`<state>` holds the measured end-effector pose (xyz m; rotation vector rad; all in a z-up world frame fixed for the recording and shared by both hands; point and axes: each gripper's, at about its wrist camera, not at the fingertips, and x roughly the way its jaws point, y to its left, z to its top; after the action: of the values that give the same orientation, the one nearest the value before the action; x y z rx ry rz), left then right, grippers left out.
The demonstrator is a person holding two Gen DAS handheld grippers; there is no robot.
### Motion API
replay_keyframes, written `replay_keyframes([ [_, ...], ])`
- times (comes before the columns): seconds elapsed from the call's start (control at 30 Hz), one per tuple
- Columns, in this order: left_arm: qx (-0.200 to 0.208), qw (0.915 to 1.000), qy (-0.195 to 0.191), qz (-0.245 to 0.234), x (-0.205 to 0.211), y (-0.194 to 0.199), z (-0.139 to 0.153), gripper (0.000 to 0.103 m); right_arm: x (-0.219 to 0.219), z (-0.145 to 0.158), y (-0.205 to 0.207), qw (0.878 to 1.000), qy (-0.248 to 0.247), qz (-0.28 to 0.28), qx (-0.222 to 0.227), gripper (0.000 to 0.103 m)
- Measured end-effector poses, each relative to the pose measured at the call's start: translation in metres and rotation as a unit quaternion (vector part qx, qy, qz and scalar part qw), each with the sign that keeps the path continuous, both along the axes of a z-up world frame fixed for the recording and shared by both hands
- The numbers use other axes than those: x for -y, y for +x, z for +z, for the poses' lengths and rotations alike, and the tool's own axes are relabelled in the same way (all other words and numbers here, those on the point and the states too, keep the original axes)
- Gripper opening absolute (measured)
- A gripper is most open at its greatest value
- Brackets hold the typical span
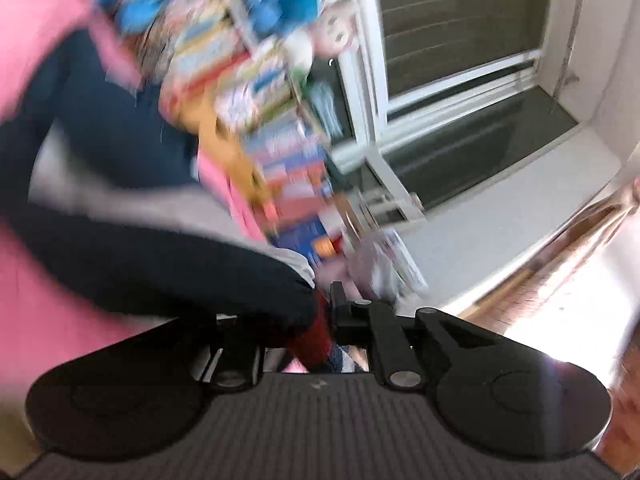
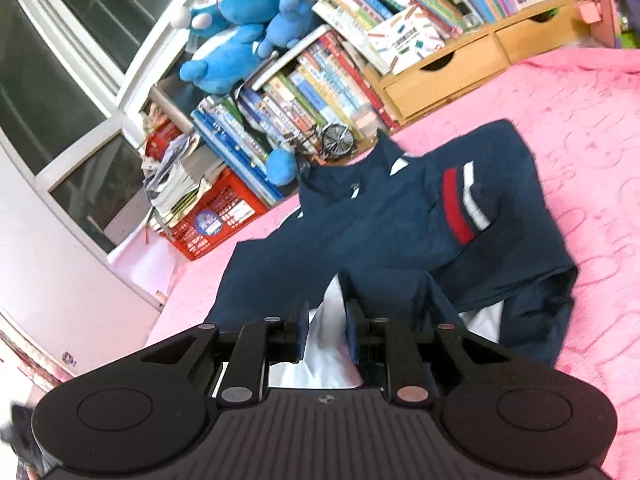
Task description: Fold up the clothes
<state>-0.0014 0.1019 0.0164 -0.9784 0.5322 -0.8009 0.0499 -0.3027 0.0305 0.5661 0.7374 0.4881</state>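
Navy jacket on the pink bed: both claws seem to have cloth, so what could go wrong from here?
The right claw pinches only a thin white lining edge of the navy jacket; it may slip. The left wrist view is motion-blurred, so the left claw grip on the red cuff is uncertain. Pulling may undo the folded sleeve.

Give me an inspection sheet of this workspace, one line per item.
Surface: pink bed cover, patterned, mostly bare around the jacket.
Job's things: navy jacket with red and white stripes, partly folded, white lining showing.
Clutter: books, blue plush toys, red basket and wooden drawers along the bed's far edge.
Grippers: right gripper closed on the jacket's navy and white fabric; left gripper closed on navy and red cloth, view blurred.
Cables: nothing seen.
Surroundings: window with white frame, dark panes.
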Motion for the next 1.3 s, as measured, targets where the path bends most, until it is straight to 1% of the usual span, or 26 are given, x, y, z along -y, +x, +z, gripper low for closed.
replay_keyframes([
  [0.13, -0.075, 0.9920, 0.068, 0.075, -0.012, 0.086, -0.001, 0.015, 0.007, -0.004, 0.013, 1.000, 0.005, -0.025, -0.010, 0.024],
  [0.23, -0.171, 0.9792, 0.069, 0.085, -0.025, 0.137, -0.025, 0.017, 0.019, 0.002, 0.009, 0.999, -0.020, -0.032, 0.023, 0.041],
  [0.3, -0.185, 0.9766, 0.073, 0.080, -0.034, 0.145, -0.031, 0.023, 0.020, 0.013, -0.007, 0.991, -0.100, -0.031, 0.088, 0.054],
  [0.33, -0.184, 0.9757, 0.088, 0.080, -0.036, 0.147, -0.030, 0.030, 0.016, 0.017, -0.018, 0.977, -0.165, -0.026, 0.131, 0.064],
  [0.37, -0.182, 0.9750, 0.101, 0.078, -0.037, 0.148, -0.029, 0.030, 0.005, 0.018, -0.031, 0.951, -0.251, -0.013, 0.181, 0.069],
  [0.4, -0.179, 0.9748, 0.109, 0.075, -0.035, 0.146, -0.030, 0.030, -0.007, 0.017, -0.044, 0.915, -0.333, 0.006, 0.228, 0.069],
  [0.47, -0.178, 0.9749, 0.116, 0.066, -0.037, 0.143, -0.038, 0.031, -0.035, 0.002, -0.068, 0.831, -0.464, 0.062, 0.300, 0.070],
  [0.53, -0.180, 0.9747, 0.115, 0.066, -0.042, 0.140, -0.042, 0.031, -0.060, -0.020, -0.088, 0.760, -0.527, 0.121, 0.362, 0.070],
  [0.6, -0.182, 0.9746, 0.114, 0.065, -0.050, 0.131, -0.046, 0.031, -0.086, -0.043, -0.107, 0.677, -0.575, 0.175, 0.425, 0.077],
  [0.67, -0.182, 0.9745, 0.116, 0.063, -0.057, 0.117, -0.051, 0.031, -0.107, -0.066, -0.119, 0.591, -0.611, 0.200, 0.486, 0.093],
  [0.7, -0.182, 0.9744, 0.118, 0.062, -0.058, 0.115, -0.051, 0.031, -0.115, -0.077, -0.120, 0.554, -0.621, 0.204, 0.516, 0.092],
  [0.73, -0.181, 0.9739, 0.122, 0.062, -0.059, 0.113, -0.049, 0.032, -0.123, -0.084, -0.117, 0.539, -0.625, 0.211, 0.524, 0.080],
  [0.77, -0.181, 0.9731, 0.128, 0.064, -0.060, 0.111, -0.046, 0.033, -0.130, -0.083, -0.109, 0.550, -0.623, 0.220, 0.512, 0.041],
  [0.8, -0.178, 0.9721, 0.137, 0.067, -0.062, 0.108, -0.040, 0.033, -0.136, -0.074, -0.100, 0.588, -0.608, 0.224, 0.485, 0.031],
  [0.83, -0.173, 0.9706, 0.152, 0.071, -0.064, 0.106, -0.034, 0.035, -0.138, -0.058, -0.090, 0.642, -0.577, 0.221, 0.455, 0.031],
  [0.9, -0.160, 0.9672, 0.181, 0.081, -0.070, 0.102, -0.020, 0.052, -0.126, -0.013, -0.063, 0.771, -0.468, 0.198, 0.385, 0.030],
  [0.93, -0.153, 0.9644, 0.196, 0.089, -0.073, 0.102, -0.013, 0.075, -0.118, 0.004, -0.046, 0.817, -0.422, 0.176, 0.352, 0.030],
  [0.97, -0.150, 0.9612, 0.210, 0.099, -0.075, 0.104, -0.008, 0.083, -0.110, 0.019, -0.028, 0.859, -0.374, 0.151, 0.316, 0.030],
  [1.0, -0.150, 0.9587, 0.218, 0.105, -0.078, 0.107, -0.006, 0.083, -0.102, 0.029, -0.005, 0.896, -0.329, 0.120, 0.273, 0.030],
  [1.03, -0.151, 0.9561, 0.226, 0.111, -0.081, 0.110, -0.004, 0.083, -0.096, 0.034, 0.019, 0.924, -0.290, 0.090, 0.231, 0.031],
  [1.1, -0.152, 0.9518, 0.238, 0.121, -0.086, 0.114, -0.001, 0.083, -0.083, 0.033, 0.073, 0.965, -0.219, 0.044, 0.137, 0.033],
  [1.13, -0.151, 0.9518, 0.237, 0.123, -0.088, 0.114, -0.001, 0.083, -0.075, 0.028, 0.092, 0.975, -0.196, 0.035, 0.099, 0.035],
  [1.2, -0.145, 0.9499, 0.244, 0.132, -0.093, 0.109, -0.001, 0.083, -0.062, 0.018, 0.113, 0.986, -0.159, 0.034, 0.046, 0.038],
  [1.23, -0.139, 0.9455, 0.257, 0.144, -0.097, 0.105, 0.001, 0.083, -0.056, 0.013, 0.121, 0.988, -0.145, 0.034, 0.027, 0.049],
  [1.27, -0.134, 0.9409, 0.269, 0.156, -0.101, 0.101, 0.004, 0.083, -0.051, 0.012, 0.122, 0.989, -0.142, 0.034, 0.026, 0.067],
  [1.3, -0.127, 0.9337, 0.284, 0.176, -0.106, 0.096, 0.007, 0.083, -0.045, 0.012, 0.122, 0.989, -0.143, 0.031, 0.034, 0.076],
])
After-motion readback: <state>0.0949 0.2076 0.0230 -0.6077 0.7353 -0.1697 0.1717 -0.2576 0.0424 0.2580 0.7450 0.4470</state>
